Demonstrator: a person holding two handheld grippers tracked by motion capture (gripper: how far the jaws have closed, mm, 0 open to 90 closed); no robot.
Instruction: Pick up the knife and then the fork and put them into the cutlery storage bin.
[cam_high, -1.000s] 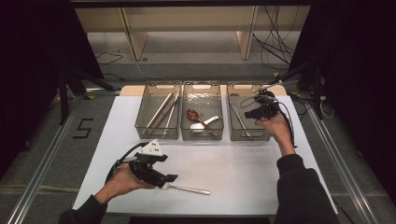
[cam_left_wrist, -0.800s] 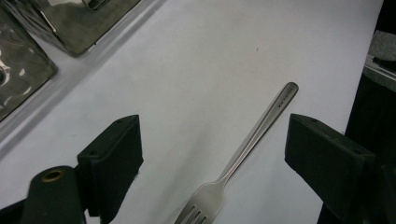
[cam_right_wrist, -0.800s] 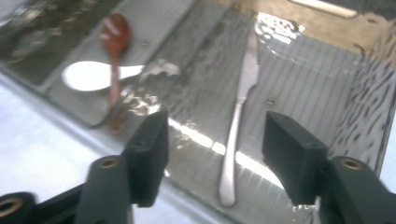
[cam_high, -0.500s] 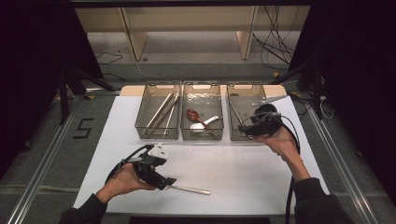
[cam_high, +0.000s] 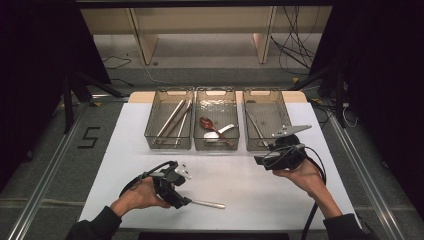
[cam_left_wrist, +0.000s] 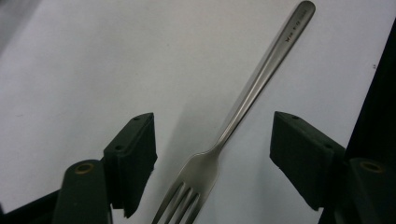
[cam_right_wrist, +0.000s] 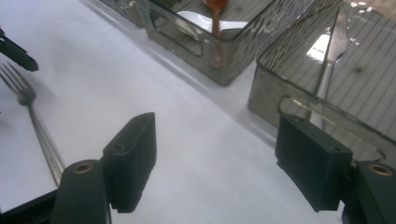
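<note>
The left tool straddles a fork on the white table, its jaws just closing in but not yet pressing. The fork lies flat, prongs under the tool, its slim brushed-steel handle pointing toward the table's right. The right tool, unclenched and empty, has come back from the right-hand of 3 clear ribbed bins.

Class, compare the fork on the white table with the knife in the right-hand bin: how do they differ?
The fork lies loose on the table, between the left gripper's open jaws; the knife lies inside the right-hand bin. The fork ends in tines, the knife in a pointed blade. Both are plain silver metal.
</note>
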